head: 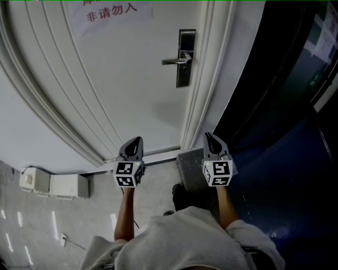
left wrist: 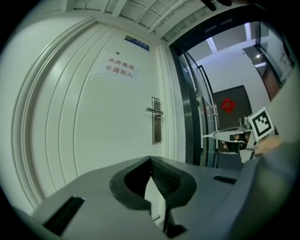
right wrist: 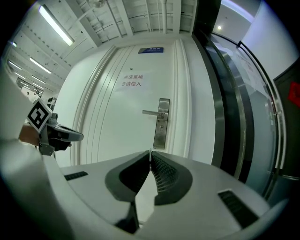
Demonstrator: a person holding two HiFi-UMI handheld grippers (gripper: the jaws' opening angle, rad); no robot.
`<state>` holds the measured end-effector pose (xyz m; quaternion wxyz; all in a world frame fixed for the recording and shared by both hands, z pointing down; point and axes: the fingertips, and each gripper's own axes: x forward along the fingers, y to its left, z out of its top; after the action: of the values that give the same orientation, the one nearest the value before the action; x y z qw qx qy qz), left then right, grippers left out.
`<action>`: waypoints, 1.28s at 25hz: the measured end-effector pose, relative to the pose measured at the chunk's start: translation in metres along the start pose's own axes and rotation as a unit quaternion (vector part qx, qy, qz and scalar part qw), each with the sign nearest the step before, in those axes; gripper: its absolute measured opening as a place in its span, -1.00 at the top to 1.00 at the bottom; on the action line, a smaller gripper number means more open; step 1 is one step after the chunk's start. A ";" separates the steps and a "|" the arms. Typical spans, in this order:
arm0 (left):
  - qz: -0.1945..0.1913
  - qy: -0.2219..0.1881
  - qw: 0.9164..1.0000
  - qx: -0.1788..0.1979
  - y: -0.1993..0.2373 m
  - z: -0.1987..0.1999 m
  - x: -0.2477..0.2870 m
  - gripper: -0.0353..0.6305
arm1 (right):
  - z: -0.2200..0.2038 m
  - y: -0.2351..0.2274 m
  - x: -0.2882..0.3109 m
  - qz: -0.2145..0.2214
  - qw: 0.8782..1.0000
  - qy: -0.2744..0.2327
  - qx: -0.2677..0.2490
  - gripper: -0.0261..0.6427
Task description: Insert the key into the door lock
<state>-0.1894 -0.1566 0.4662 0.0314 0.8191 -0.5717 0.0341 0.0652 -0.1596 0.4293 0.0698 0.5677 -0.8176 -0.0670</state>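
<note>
The white door (head: 127, 79) carries a steel lock plate (head: 185, 58) with a lever handle (head: 174, 61) and a keyhole (right wrist: 161, 127) below it. Both grippers are held level, side by side, well short of the door. My right gripper (right wrist: 150, 153) is shut, and a thin pale sliver that looks like the key (right wrist: 150, 151) pokes out edge-on between its tips, in line with the lock plate (right wrist: 162, 123). In the head view the right gripper (head: 208, 136) is below the lock. My left gripper (left wrist: 150, 159) is shut with nothing in it and sits left of the right one (head: 138, 140).
A paper sign with red characters (head: 113, 13) hangs on the door. Dark glass panelling (head: 280, 79) runs along the right of the door frame. White boxes (head: 53, 184) sit on the floor at the left. A grey mat (head: 191, 162) lies at the threshold.
</note>
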 end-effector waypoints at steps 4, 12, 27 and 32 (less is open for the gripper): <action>0.006 0.002 1.000 0.005 0.009 0.002 0.032 0.84 | -0.002 -0.016 0.036 0.004 1.000 -0.006 0.003 0.83; 0.031 -0.001 0.999 0.008 0.032 0.023 0.113 0.84 | 0.007 -0.051 0.128 0.036 0.999 -0.019 0.001 0.83; 0.064 -0.013 0.998 0.018 0.052 0.058 0.240 0.84 | 0.027 -0.094 0.246 0.102 0.993 -0.052 0.000 0.83; 0.068 -0.010 0.997 0.017 0.055 0.056 0.259 0.84 | 0.025 -0.099 0.264 0.112 0.992 -0.057 0.009 0.83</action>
<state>-0.1509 -0.4222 0.4352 0.0090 0.7788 -0.6261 0.0378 0.0603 -0.4403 0.3965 0.0252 0.4681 -0.8794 -0.0831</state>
